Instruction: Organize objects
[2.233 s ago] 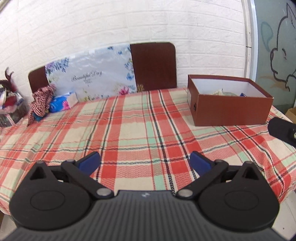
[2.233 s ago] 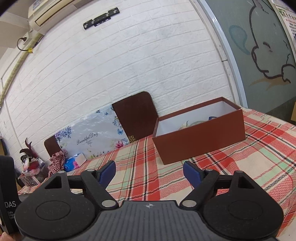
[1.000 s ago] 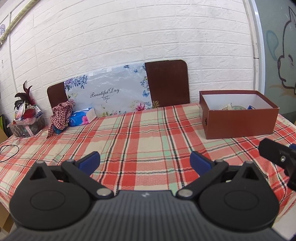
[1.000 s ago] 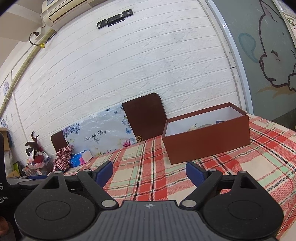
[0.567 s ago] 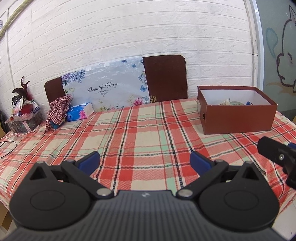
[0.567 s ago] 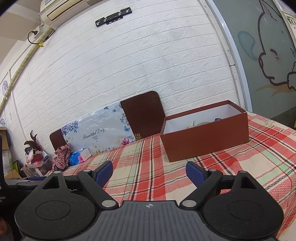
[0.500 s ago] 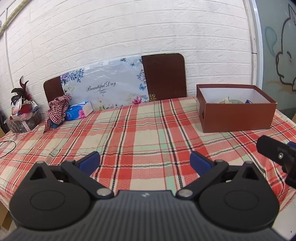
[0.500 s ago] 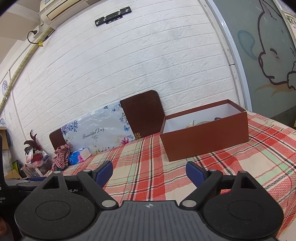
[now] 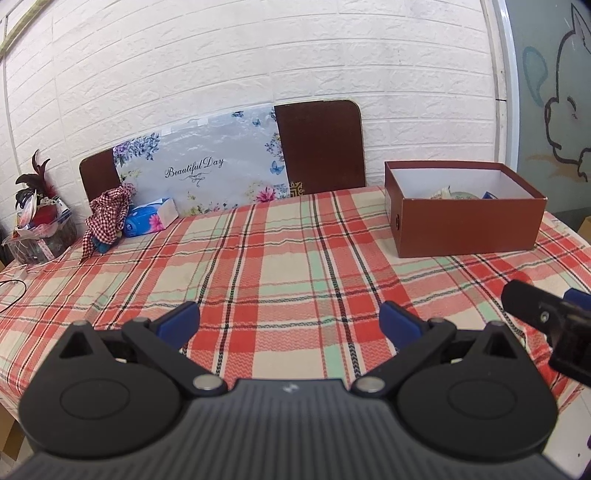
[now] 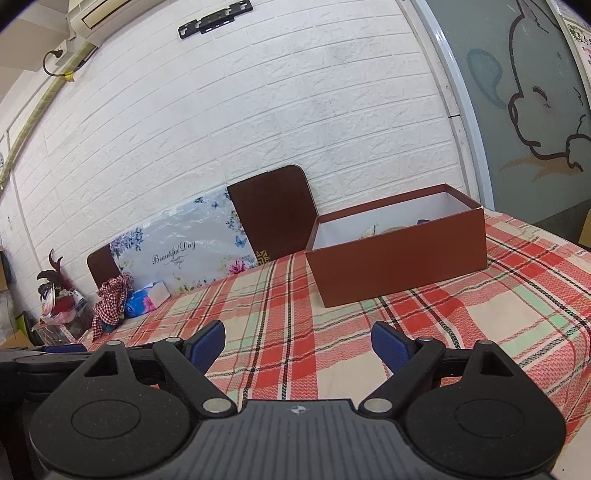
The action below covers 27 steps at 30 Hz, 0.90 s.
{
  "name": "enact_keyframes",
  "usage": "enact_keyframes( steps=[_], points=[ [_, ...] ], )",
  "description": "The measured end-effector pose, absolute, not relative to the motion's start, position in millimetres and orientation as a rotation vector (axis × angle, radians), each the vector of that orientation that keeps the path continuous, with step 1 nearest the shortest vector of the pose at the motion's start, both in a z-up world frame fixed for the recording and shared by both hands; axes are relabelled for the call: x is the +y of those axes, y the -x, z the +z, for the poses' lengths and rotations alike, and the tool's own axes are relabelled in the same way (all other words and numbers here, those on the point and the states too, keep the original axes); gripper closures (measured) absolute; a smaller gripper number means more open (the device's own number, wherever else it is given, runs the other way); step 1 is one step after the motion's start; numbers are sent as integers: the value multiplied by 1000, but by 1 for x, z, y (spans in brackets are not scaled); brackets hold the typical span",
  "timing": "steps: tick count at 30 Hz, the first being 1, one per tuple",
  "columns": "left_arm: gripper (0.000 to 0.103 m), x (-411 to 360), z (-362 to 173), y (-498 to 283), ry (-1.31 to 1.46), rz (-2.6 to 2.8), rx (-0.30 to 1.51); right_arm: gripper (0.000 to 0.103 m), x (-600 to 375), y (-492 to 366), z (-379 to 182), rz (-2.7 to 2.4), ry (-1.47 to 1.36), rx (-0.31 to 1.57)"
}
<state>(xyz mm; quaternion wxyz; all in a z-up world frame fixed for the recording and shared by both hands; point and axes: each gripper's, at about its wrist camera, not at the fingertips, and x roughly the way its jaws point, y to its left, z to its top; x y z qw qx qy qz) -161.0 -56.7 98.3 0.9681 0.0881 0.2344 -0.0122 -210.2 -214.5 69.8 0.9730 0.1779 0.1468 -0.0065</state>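
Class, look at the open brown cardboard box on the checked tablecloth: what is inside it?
Inside the open brown cardboard box with white lining, only the tops of a pale crumpled item and something blue show. The box's front wall hides the rest.

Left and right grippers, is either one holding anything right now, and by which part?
Nothing is held. The left gripper and the right gripper are both open, empty, above the plaid tablecloth.

White brick-pattern wall [image 9: 258, 55] behind, evenly lit. Table [image 9: 280, 258] under a red, green and cream plaid cloth, set against that wall. 2 dark brown rounded boards [image 9: 319, 147] leaning at the wall, a floral "Beautiful Day" panel [image 9: 199, 177] between them. Grey-green panel [image 10: 517, 92] with a cartoon outline on the right. Air conditioner [image 10: 96, 11] and black bracket [image 10: 214, 22] high up.
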Motion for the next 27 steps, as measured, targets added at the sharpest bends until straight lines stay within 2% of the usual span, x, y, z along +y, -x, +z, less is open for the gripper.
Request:
enact_keyframes(
  steps=[27],
  points=[
    [0,-55,92,159,-177,-48,541,15,-218,210,67,-42,-370,309]
  ],
)
